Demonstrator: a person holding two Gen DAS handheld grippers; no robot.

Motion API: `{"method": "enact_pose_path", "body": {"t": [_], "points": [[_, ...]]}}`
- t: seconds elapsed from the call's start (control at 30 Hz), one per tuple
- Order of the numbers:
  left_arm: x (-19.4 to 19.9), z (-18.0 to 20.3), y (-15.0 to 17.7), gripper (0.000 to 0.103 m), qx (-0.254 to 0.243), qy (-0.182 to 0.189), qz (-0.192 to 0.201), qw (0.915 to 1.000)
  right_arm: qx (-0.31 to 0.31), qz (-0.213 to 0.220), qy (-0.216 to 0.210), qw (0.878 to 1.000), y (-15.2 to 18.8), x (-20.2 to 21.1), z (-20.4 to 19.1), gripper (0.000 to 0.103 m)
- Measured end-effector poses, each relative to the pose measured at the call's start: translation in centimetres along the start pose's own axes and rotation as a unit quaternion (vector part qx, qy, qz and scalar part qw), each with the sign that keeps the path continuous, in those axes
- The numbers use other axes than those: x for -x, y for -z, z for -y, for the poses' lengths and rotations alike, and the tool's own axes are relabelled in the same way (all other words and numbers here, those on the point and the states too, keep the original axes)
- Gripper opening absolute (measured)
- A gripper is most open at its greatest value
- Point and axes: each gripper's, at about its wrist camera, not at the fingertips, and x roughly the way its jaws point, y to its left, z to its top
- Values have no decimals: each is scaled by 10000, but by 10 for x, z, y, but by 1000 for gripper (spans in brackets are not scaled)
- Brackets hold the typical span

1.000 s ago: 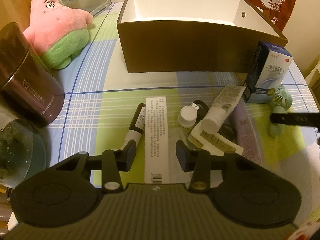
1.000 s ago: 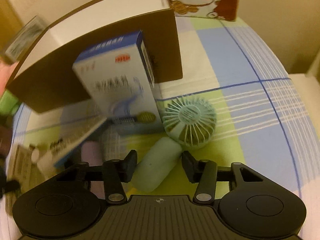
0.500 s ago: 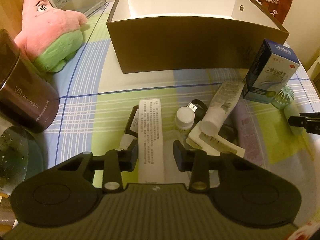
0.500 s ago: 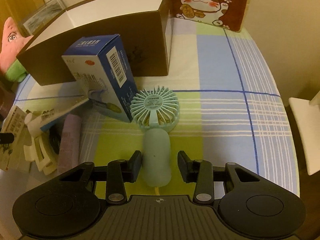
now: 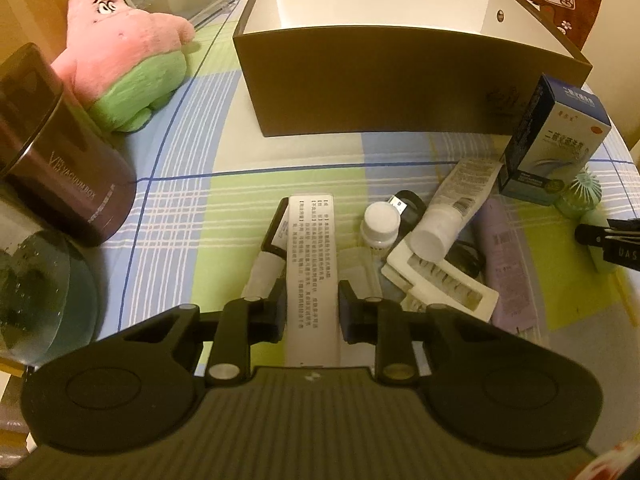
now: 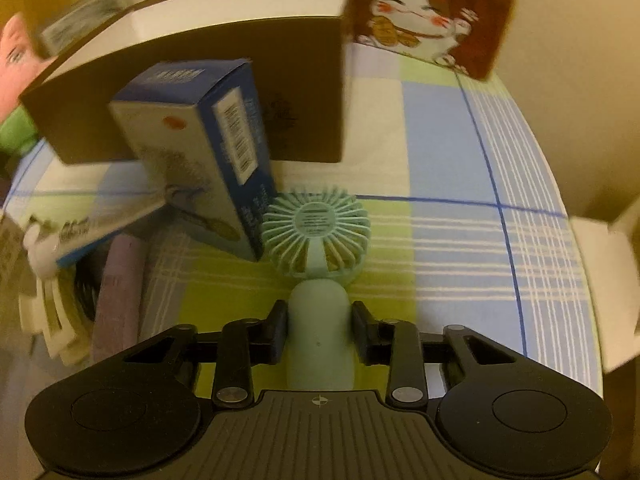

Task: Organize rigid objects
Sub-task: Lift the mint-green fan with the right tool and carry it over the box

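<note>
A long white box with black print (image 5: 312, 264) lies on the checked cloth, and my left gripper (image 5: 312, 312) has its pads against the box's two sides near its close end. A mint green hand fan (image 6: 318, 236) lies on the cloth with its round head away from me. My right gripper (image 6: 319, 330) straddles the fan's handle (image 6: 319, 336), pads touching or nearly touching it. The open brown storage box (image 5: 400, 80) with a white inside stands at the back; it also shows in the right wrist view (image 6: 224, 92).
A blue-and-white carton (image 5: 556, 140) stands by the brown box's right end. A white tube (image 5: 452, 208), small bottle (image 5: 380, 226), white comb-like tray (image 5: 436, 280) and lilac tube (image 5: 504, 264) lie in a heap. A pink plush star (image 5: 124, 52) and dark canister (image 5: 52, 148) are left.
My left gripper has moved forward and closed onto the white box. My right gripper has swung over the fan, lined up with its handle and narrowed around it.
</note>
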Motion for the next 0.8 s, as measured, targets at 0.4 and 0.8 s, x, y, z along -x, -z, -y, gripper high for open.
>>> {"method": "enact_pose_path", "body": {"t": [0.4, 0.8], "points": [[13, 1, 8, 24, 279, -150, 60, 9995, 234, -98, -319, 9992, 10, 8, 10, 37], [22, -5, 11, 24, 242, -125, 153, 9995, 322, 230, -171, 9991, 12, 6, 4, 33]]}}
